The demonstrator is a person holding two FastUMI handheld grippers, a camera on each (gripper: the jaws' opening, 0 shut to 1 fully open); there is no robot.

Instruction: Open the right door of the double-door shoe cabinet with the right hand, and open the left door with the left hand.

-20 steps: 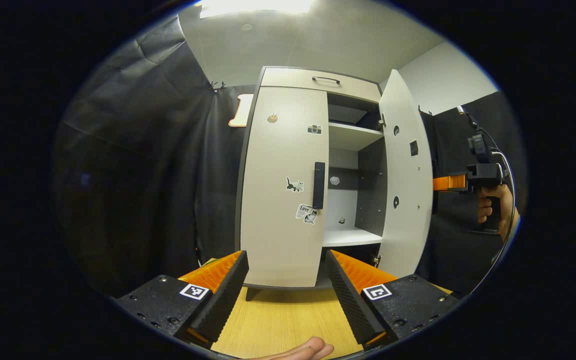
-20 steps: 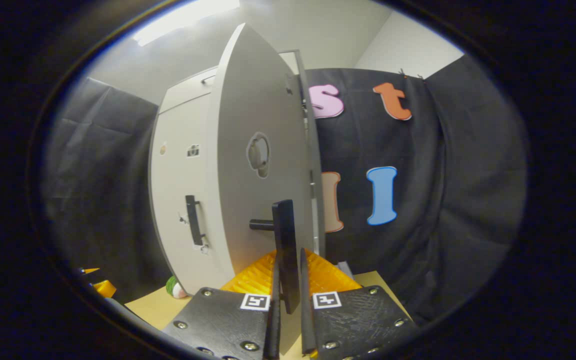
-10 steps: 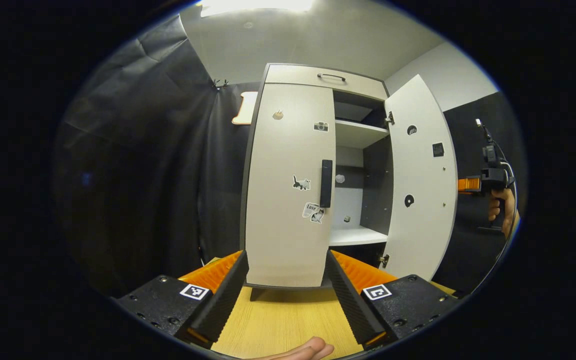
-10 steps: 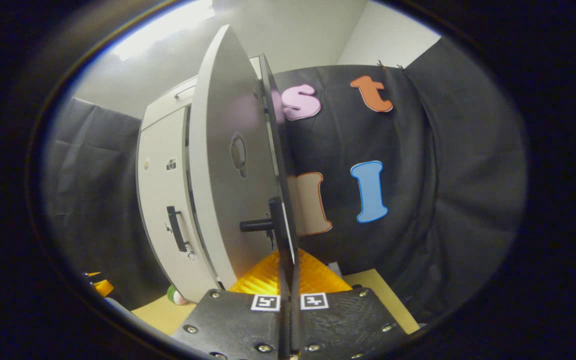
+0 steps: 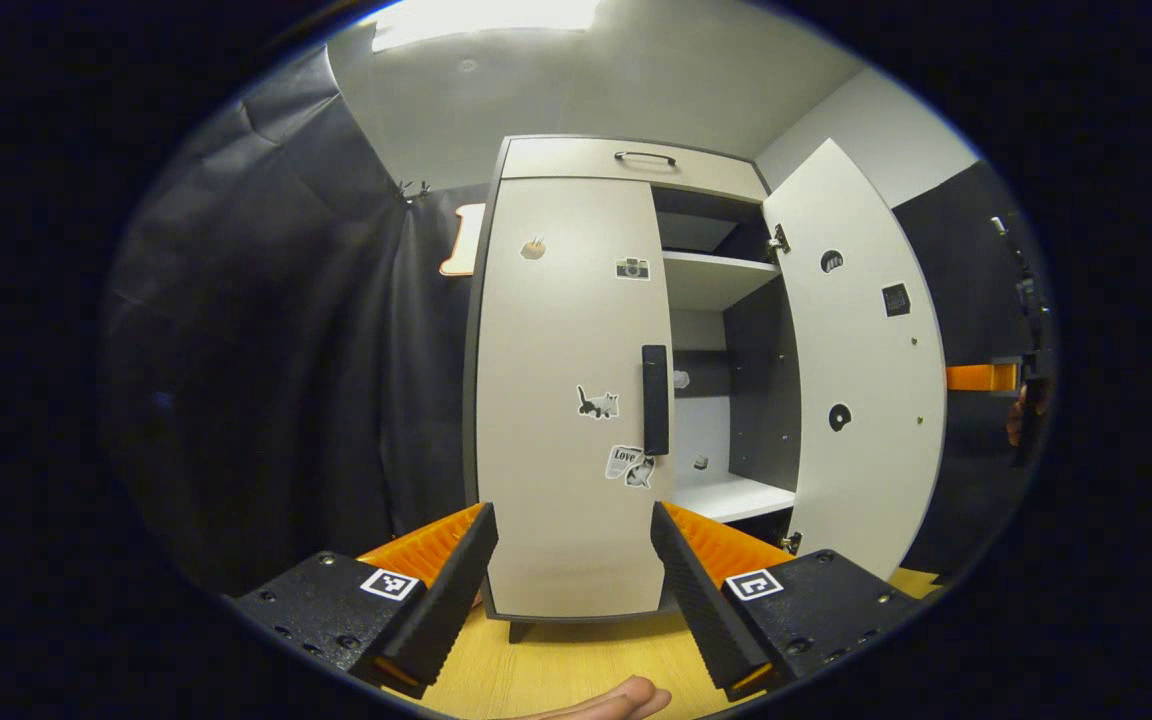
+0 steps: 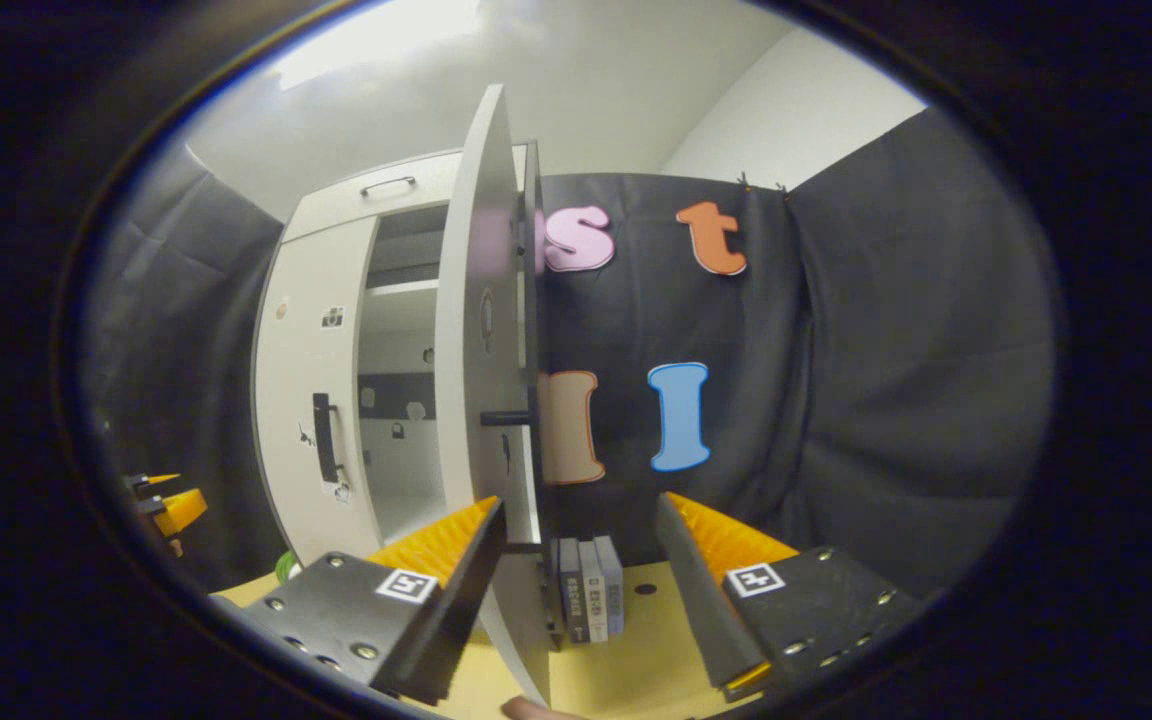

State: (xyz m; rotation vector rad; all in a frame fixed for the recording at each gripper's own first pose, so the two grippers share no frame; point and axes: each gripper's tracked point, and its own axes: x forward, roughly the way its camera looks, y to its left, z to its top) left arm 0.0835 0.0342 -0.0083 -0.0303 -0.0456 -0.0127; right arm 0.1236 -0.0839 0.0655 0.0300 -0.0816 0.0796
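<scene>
Shoe cabinet [image 5: 576, 400] stands on the bench [image 5: 576, 665]. Its right door [image 5: 861, 380] is swung wide; the left door [image 5: 556, 400] is shut, handle [image 5: 654, 400] untouched. Right claw [image 6: 576, 560] and left claw [image 5: 571, 570] are both spread, holding nothing. Half remains.

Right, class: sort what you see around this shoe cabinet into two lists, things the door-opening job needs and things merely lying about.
Part of the job:
- right door, already swung open
- left door, shut
- left door handle
- left claw, open
- right claw, open

Lying about:
- stickers on the left door
- top drawer
- books standing beside the cabinet
- wooden table
</scene>
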